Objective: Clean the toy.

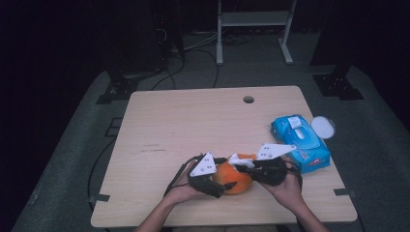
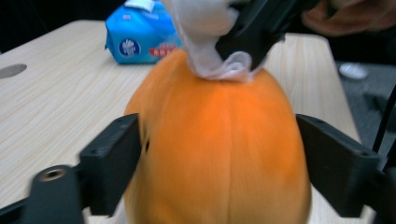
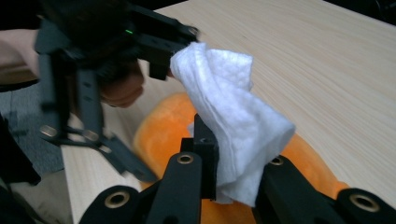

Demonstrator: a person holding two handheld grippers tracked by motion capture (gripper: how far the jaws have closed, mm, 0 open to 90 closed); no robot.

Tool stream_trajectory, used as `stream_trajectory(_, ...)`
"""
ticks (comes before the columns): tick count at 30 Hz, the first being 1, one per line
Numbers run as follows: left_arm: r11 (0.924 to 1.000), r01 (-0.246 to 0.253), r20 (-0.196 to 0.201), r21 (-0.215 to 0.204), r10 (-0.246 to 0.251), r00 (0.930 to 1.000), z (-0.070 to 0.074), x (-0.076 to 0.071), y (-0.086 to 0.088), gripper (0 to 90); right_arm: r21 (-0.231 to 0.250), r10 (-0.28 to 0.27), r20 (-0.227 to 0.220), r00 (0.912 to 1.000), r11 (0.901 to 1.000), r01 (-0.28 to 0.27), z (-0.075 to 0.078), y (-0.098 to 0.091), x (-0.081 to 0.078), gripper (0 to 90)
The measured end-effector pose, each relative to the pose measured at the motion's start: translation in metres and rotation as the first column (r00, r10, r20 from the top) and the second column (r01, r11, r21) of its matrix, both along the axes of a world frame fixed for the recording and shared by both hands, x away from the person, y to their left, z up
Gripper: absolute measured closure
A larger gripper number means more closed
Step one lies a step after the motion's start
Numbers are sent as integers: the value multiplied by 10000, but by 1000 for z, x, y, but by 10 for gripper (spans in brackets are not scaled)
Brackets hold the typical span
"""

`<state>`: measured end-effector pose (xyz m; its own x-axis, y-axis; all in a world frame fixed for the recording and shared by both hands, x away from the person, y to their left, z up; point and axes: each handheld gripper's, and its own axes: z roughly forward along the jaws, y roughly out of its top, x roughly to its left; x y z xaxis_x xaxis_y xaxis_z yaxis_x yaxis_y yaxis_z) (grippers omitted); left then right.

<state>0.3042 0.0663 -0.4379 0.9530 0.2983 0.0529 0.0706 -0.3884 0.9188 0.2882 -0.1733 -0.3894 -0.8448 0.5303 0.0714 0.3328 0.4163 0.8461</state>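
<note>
Sitting near the table's (image 1: 159, 121) near edge, the orange pumpkin-shaped object (image 1: 233, 180) rests between both hands. Left gripper (image 2: 219, 154): jaws apart on either side of the orange body, no firm contact visible; whether the pads touch it cannot be told. Right gripper (image 3: 233, 172): jaws clamped together on a white wipe (image 3: 233, 121), pressing it against the object's top. Wipe folded, bunched, partly draped over the jaw. Blue wipe pack (image 1: 300, 140) lies well apart at the right, with a white lid (image 1: 323, 126) just beyond it.
</note>
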Motion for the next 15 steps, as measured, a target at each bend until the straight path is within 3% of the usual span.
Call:
stream_trajectory(4,9990,208,-252,-392,-218,9994,-4,7,7,95,176,-511,-59,9987,9985,512,0,-16,6,829)
stream_trajectory(9,9995,280,-209,-147,-283,9994,-19,9,-2,81,355,-565,-246,9981,9977,573,-3,-19,10,829)
stream_trajectory(12,9997,-98,-131,-242,95,9999,-15,7,-1,255,438,-655,-295,9974,9968,667,-4,-19,11,829)
stream_trajectory(15,9985,-269,-114,-473,264,9996,11,3,1,348,1002,-746,-179,9970,9921,761,3,-23,9,831)
